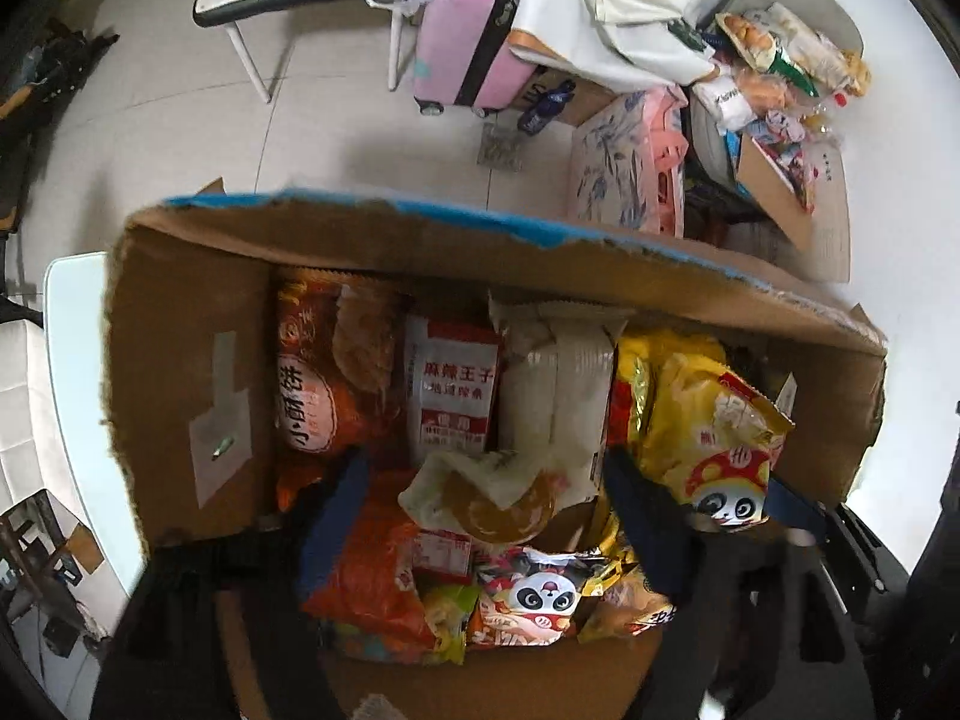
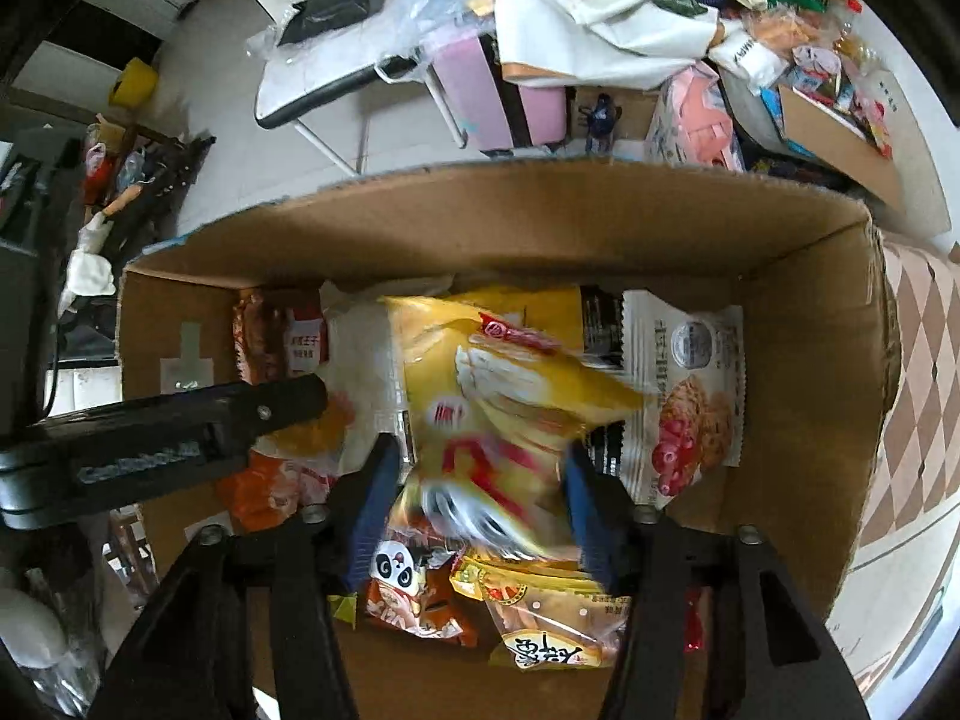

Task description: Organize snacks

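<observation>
Dim box interior [image 1: 192, 324], washed-out bright floor [image 1: 360, 120], motion-smeared yellow packet [image 2: 510, 420], dark fisheye-bent corners.

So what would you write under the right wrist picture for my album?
Right gripper clamps a yellow snack bag over a cardboard box of snacks, left gripper reaching in alongside.

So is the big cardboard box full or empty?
Partly full. The cardboard box holds many snack packets, like the yellow panda bag, but bare cardboard floor shows in front.
</observation>
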Demonstrator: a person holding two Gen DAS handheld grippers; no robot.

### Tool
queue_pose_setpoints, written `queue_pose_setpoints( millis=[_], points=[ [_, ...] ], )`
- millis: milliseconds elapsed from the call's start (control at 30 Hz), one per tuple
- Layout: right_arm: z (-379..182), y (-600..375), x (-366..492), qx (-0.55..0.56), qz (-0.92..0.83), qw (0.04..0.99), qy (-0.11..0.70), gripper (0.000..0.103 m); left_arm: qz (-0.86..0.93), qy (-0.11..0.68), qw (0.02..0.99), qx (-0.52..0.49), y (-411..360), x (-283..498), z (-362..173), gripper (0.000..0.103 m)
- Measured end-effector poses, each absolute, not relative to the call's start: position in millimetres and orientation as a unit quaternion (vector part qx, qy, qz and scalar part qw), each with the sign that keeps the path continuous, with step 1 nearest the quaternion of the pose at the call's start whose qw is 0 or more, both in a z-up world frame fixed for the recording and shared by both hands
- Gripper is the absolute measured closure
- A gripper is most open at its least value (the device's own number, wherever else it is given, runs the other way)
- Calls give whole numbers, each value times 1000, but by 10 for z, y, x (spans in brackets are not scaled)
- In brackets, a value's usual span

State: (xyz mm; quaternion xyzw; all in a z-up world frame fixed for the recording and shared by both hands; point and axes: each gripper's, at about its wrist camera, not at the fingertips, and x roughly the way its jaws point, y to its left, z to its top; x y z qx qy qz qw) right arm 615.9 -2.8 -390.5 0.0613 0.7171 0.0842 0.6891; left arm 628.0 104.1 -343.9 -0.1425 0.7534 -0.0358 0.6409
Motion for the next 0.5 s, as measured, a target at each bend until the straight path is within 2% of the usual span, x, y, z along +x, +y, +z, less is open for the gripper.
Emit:
queue_pose_setpoints(
  millis=[33,67,200,267,500],
  points=[
    [-3907,-33,6154,60,82,688,718,17,-35,752,643,-143,1043,6277,-3419,17],
    [-3887,-46,6141,58,78,691,717,15,-33,750,646,-141,1044,6270,-3392,16],
    [-3821,-105,6093,55,71,698,711,12,-30,735,666,-123,1027,6199,-3228,14],
    [-3758,-138,6043,53,67,702,707,11,-31,726,676,-122,1020,6138,-3149,7],
    [-3539,-220,5829,23,53,726,685,7,-17,689,718,-101,995,5833,-2908,7]
  ],
)
